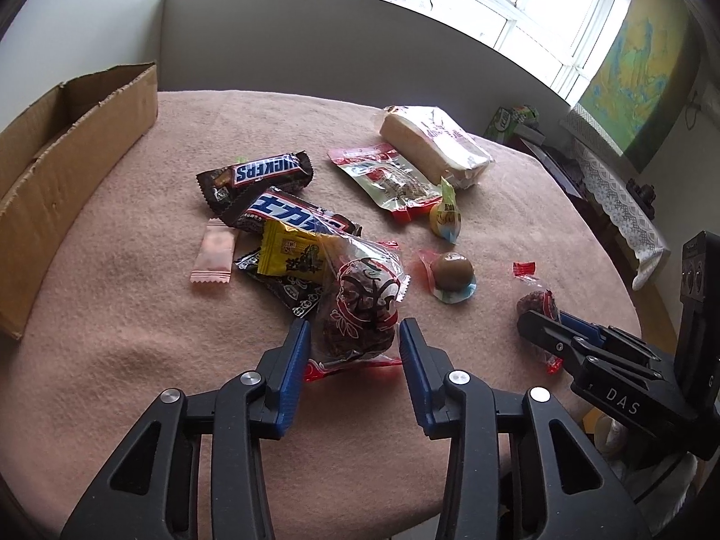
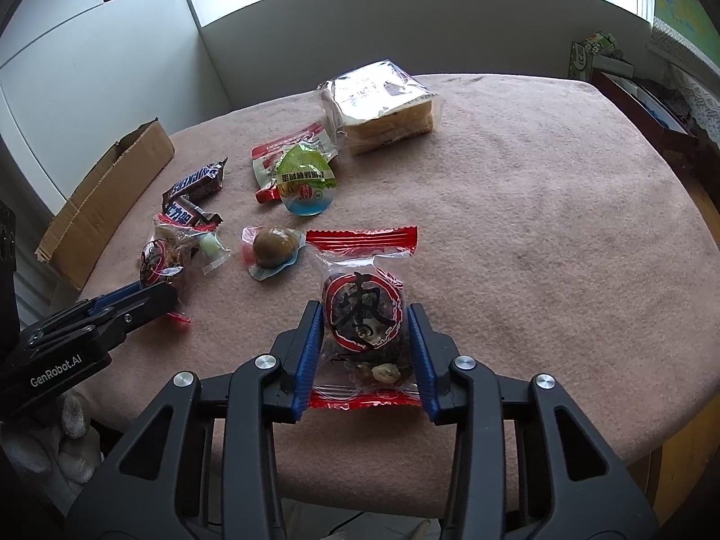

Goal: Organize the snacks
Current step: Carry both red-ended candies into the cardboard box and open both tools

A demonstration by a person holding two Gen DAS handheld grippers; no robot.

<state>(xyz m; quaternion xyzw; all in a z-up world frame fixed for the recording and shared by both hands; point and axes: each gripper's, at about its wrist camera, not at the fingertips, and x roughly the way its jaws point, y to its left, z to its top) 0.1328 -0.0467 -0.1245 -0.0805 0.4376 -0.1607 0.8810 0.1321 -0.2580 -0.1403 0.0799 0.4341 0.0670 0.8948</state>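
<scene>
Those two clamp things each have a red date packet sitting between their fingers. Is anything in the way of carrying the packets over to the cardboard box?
Nothing solid rises between them. The left gripper brackets one date packet, the right gripper the other date packet. The cardboard box stands open at the far left; only flat snacks like the Snickers bar lie between, easily passed over.

"SNICKERS" on the brown bar wrapper (image 1: 258, 173), "DAS" on right tongs' body (image 1: 623, 400), "GenRobot.AI" on left tongs' body (image 2: 56, 369).

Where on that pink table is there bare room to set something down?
The widest bare patch is the pink cloth right of the bread pack. A bare strip runs along the cardboard box, left of the pink sachet. Around the Snickers bars it is crowded.
</scene>
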